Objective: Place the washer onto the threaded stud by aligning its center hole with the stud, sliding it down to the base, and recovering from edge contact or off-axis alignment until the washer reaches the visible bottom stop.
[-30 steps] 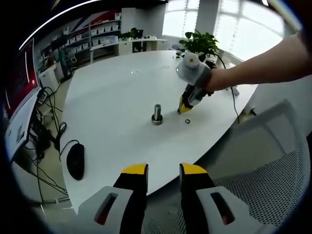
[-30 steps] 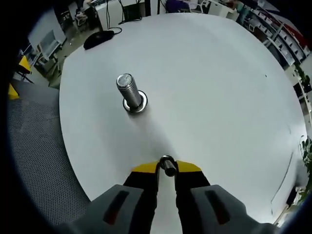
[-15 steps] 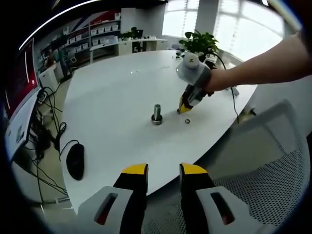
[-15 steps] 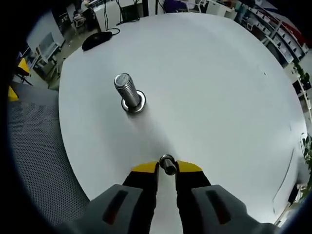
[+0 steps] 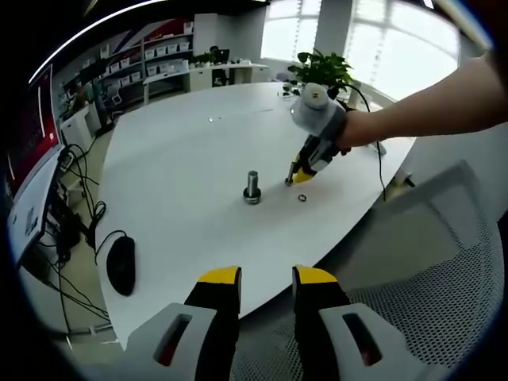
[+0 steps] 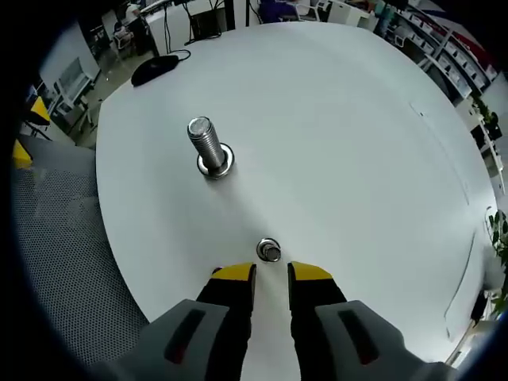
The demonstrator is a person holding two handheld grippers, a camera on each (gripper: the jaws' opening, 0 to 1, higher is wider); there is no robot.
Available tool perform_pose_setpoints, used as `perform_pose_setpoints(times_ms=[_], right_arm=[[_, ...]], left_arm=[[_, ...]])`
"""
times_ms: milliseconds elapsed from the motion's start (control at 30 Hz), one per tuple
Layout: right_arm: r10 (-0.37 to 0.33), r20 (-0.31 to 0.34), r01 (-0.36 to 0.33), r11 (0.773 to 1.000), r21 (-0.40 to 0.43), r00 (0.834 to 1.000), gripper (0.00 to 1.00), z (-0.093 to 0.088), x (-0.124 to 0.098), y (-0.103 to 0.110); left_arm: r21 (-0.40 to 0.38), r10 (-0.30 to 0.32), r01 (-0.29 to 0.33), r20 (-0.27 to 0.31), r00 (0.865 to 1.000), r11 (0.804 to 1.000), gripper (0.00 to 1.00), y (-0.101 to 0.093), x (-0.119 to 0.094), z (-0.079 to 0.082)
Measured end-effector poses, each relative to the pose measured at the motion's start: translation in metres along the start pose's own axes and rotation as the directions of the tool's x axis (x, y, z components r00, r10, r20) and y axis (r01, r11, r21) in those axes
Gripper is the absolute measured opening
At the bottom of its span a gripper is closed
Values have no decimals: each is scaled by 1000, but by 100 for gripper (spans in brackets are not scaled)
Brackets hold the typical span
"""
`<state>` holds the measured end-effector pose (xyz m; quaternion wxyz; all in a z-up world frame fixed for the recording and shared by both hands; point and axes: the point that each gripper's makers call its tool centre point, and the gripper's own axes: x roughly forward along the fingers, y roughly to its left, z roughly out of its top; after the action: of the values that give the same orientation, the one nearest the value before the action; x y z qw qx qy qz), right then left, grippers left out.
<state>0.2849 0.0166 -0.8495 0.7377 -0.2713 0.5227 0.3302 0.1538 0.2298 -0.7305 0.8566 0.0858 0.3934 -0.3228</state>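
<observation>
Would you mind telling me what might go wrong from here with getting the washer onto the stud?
The washer lies flat on the white table just beyond the right gripper, whose jaws stand apart; a flat pick may slip or push it away. The threaded stud stands free on its base, so an off-axis approach might tip it. The left gripper hangs off the table edge, too far to steady anything.

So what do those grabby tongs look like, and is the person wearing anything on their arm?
Each tongs has two black jaws with yellow tips and grey housings with reddish slots, seen on the left tongs and the right tongs. From the left gripper view, the right tongs carries a rounded grey block on top. The person's forearm is bare, with no sleeve showing.
</observation>
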Motion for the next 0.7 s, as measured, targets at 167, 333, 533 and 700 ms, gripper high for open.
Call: perform_pose_setpoints(times_ms=[167,333,533,700], right_arm=[[-10,-12,9,1000,-4,1000,20,-9,-5,3],[-15,-20,15,1000,4,1000,21,-15,-8,2],[-23,-24,23,1000,10,999,21,-18,-16,5],[-21,-34,21,1000,7,999,21,-25,-15,8]], left_arm=[[0,0,0,8,1000,1000,24,0,-1,1],[7,0,0,9,1000,1000,24,0,-1,1],[10,5,-5,27,1000,1000,24,0,-2,5],[9,8,-8,35,999,1000,24,0,-3,7]])
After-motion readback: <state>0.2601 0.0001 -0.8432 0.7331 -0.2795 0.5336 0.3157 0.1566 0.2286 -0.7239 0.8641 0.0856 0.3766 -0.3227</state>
